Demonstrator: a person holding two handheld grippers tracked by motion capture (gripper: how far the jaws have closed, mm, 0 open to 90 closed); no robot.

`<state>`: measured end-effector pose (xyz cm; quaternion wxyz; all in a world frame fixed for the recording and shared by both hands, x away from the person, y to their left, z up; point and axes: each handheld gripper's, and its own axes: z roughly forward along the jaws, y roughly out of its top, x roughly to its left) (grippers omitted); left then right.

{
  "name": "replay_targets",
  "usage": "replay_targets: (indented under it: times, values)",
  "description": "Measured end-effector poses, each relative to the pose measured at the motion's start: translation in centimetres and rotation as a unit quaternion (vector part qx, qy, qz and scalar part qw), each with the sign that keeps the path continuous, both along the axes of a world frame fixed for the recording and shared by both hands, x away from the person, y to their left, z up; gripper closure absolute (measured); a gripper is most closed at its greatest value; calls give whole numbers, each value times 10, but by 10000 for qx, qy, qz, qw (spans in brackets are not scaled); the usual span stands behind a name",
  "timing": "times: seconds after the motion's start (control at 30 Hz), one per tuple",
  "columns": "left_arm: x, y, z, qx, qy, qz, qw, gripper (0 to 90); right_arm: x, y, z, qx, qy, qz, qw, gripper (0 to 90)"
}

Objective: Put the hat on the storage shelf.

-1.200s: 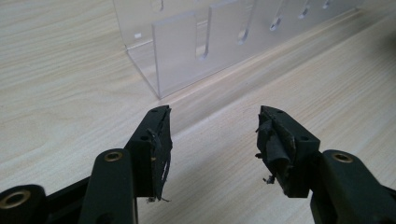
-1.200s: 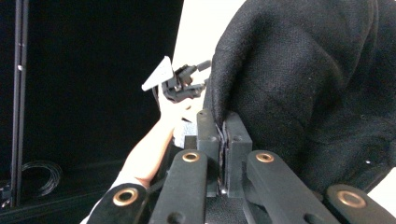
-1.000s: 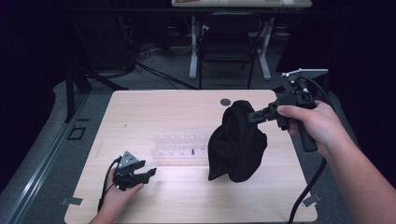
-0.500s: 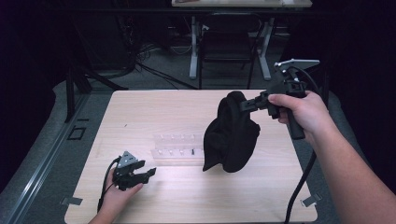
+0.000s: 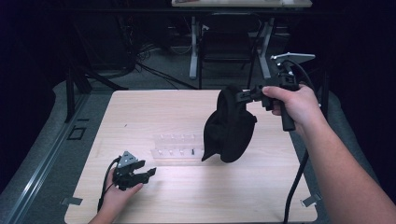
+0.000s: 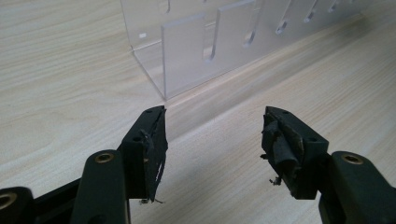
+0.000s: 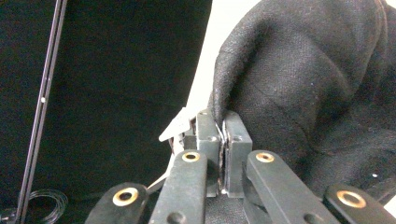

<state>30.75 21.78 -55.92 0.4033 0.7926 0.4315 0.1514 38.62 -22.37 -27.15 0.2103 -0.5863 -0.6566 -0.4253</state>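
A black cloth (image 5: 229, 126) hangs in the air over the right half of the table, held by its top edge. My right gripper (image 5: 243, 95) is shut on that edge; in the right gripper view the jaws pinch a fold of the black cloth (image 7: 308, 88) at my right gripper (image 7: 222, 135). My left gripper (image 5: 145, 175) rests low on the table near the front left, open, with nothing between its fingers. In the left gripper view my left gripper (image 6: 212, 140) points at the near corner of a clear acrylic rack (image 6: 205, 51).
The clear acrylic rack (image 5: 175, 149) lies at the table's middle, partly behind the hanging cloth. The wooden table (image 5: 154, 112) has bare room at the back left. A chair and table legs stand on the floor beyond the far edge.
My right gripper has lifted the black cloth up off the table and carried it slightly left. The left gripper has stayed in place.
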Motion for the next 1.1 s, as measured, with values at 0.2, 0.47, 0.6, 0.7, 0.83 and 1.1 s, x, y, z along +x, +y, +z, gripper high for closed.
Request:
replay_targets:
  times: [0.2,0.47,0.6,0.7,0.83,1.1]
  values:
    - [1,1,0,-25,21,15,10000,406,10,9,-3,39,-9,-28,10000,882]
    - [1,1,1,-47,6,24,10000,406,22,22,-9,65,-18,-33,10000,883]
    - [1,1,1,-40,-3,16,10000,406,28,28,-14,79,-8,-15,10000,883]
    - [1,1,1,-49,-6,20,10000,407,30,30,-17,63,-15,-47,10000,883]
    - [0,0,1,-51,-48,8,10000,407,35,34,-21,-15,-6,-74,10000,883]
    - [-1,-2,4,15,-66,-36,10000,412,38,36,-25,-38,8,-104,9999,882]
